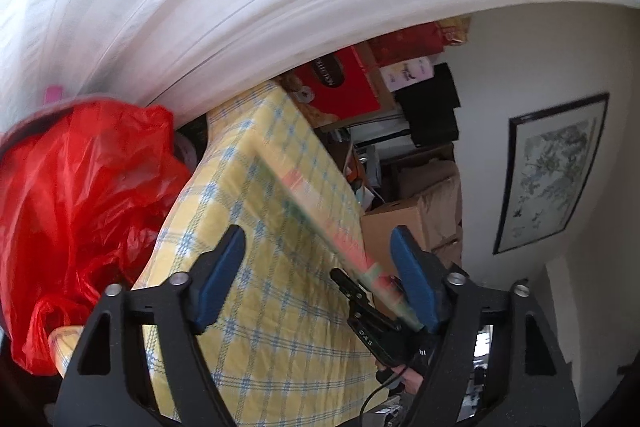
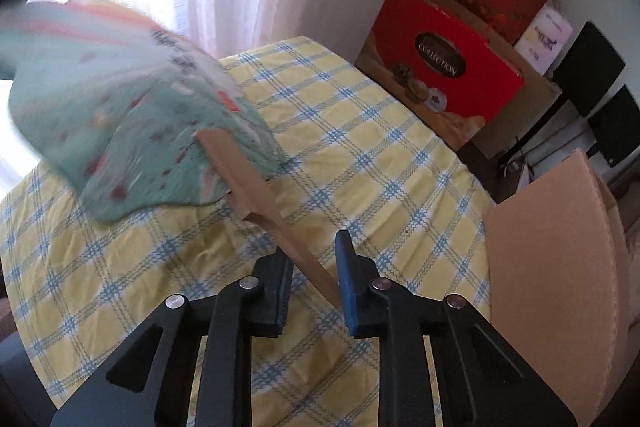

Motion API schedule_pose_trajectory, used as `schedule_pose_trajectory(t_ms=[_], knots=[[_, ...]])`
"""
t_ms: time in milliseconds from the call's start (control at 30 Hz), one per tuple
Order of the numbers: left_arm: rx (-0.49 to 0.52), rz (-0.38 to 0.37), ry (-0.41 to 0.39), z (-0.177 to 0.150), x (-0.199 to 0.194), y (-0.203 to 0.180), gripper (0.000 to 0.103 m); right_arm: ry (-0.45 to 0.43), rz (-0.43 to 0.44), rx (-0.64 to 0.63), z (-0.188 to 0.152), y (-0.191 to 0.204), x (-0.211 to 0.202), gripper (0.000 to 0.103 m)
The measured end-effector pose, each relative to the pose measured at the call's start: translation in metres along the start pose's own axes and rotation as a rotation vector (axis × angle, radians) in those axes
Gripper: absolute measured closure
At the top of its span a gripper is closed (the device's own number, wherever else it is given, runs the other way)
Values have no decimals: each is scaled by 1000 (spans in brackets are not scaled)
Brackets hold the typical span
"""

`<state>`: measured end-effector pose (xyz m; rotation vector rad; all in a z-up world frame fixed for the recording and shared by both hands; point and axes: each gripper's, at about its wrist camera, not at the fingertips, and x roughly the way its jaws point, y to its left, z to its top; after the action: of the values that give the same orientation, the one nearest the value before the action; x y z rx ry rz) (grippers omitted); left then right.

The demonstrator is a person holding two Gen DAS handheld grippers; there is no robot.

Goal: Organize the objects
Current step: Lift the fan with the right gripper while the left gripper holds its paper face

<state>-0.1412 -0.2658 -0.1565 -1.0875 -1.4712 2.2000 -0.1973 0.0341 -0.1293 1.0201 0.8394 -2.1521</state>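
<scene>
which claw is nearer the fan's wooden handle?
Right. The right claw has the fan handle between its pads; the left claw stands open, off the handle, beside the fan's edge.

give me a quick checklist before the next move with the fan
1. Right gripper on the fan's wooden handle: ok, handle runs between the blue pads; how firmly it is pinched, cannot tell.
2. Left gripper free: ok, jaws open, nothing pressed between the pads, though the fan's edge passes close to one pad.
3. Fan head settled: not ok, blurred and tilted above the checked tablecloth.
4. Landing space on the tablecloth: ok, bare cloth around the fan.
5. Cardboard flap beside the right gripper: cannot tell if it clears a swing.
6. Red plastic bag near the left gripper: ok, not touching.
</scene>
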Motion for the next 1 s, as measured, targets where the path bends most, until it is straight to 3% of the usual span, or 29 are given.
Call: schedule_pose_trajectory(t_ms=[267, 333, 400, 533, 1000], knots=[[-9, 9, 12, -8, 6, 2, 30, -45, -193, -167, -14, 42, -8, 89], [9, 29, 28, -11, 9, -1, 43, -53, -216, -180, -16, 46, -8, 89], [37, 51, 37, -15, 10, -5, 63, -58, -219, -176, -17, 48, -8, 90], [66, 85, 43, -19, 11, -11, 84, -78, -227, -161, -17, 46, -17, 90], [196, 65, 54, -24, 17, -81, 89, -111, -323, -135, -16, 16, -66, 91]])
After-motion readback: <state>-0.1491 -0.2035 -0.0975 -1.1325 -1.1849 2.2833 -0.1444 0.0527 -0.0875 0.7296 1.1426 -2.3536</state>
